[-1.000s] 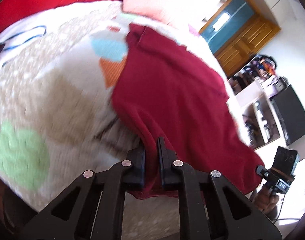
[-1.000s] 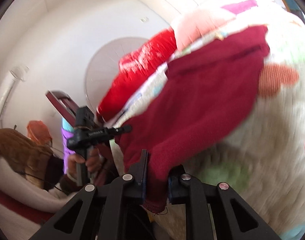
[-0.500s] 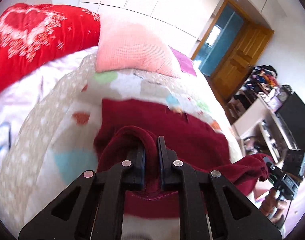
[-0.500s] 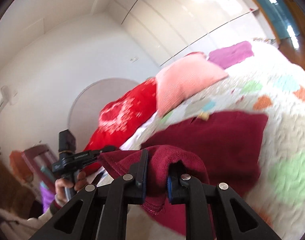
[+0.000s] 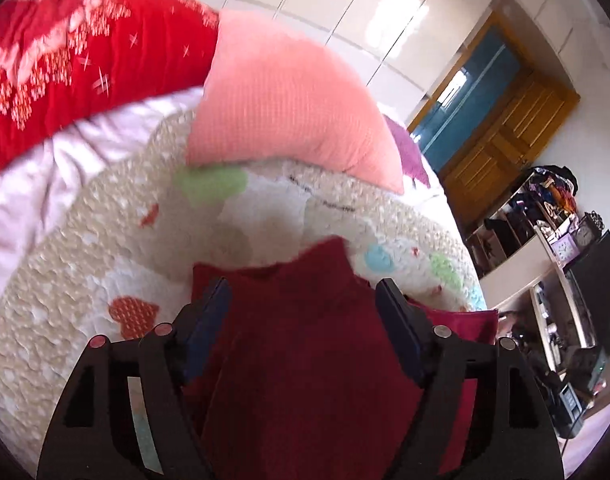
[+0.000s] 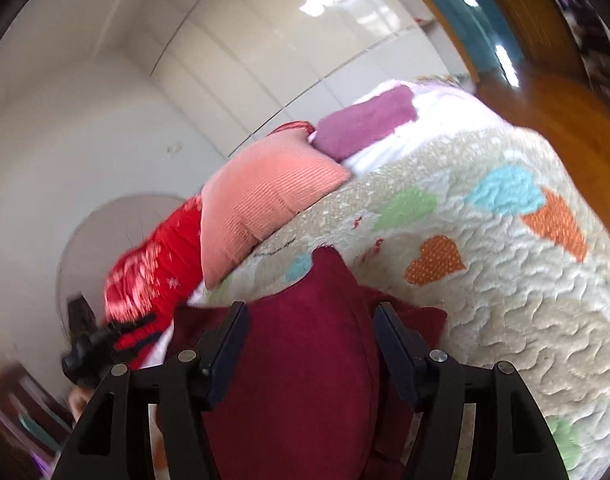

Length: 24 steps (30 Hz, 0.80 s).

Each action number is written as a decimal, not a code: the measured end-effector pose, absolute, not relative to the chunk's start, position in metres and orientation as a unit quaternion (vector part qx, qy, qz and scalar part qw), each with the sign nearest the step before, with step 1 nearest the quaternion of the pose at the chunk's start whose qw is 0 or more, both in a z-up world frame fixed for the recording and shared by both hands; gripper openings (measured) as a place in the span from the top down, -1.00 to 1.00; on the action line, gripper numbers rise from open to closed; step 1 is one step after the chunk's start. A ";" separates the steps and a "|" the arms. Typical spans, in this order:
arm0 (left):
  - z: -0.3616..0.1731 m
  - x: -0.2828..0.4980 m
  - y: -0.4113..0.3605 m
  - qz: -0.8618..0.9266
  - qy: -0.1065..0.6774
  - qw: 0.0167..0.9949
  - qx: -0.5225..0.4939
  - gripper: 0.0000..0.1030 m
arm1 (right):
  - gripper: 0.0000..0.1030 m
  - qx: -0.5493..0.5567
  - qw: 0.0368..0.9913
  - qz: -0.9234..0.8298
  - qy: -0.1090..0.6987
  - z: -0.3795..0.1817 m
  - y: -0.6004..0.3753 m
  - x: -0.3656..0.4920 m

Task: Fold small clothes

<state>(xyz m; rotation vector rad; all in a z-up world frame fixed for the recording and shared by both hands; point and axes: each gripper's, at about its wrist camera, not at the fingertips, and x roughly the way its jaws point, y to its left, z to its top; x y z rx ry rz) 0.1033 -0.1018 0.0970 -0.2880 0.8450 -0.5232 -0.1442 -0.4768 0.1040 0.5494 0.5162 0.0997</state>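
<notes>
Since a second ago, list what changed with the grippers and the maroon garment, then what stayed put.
Both grippers let go: the left gripper and right gripper, each clamped on a maroon garment edge before, now stand open with cloth between their fingers. The near edge was carried forward, doubling the garment. The pink pillow and quilt stayed put.

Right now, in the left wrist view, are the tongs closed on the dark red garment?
No, the left tongs stand wide open, with the dark red garment lying loose between them.
</notes>
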 end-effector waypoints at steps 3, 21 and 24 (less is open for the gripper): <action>0.089 0.107 -0.113 -0.255 0.421 0.861 -0.130 -0.47 | 0.05 0.211 0.934 0.062 0.280 0.100 -0.447 -0.125; 0.011 0.164 -0.145 -0.145 0.483 0.861 -0.068 -0.47 | 0.19 0.172 0.908 -0.038 0.381 0.060 -0.455 -0.060; 0.022 0.151 -0.133 -0.148 0.473 0.865 -0.077 -0.47 | 0.03 0.183 0.920 -0.021 0.347 0.078 -0.447 -0.106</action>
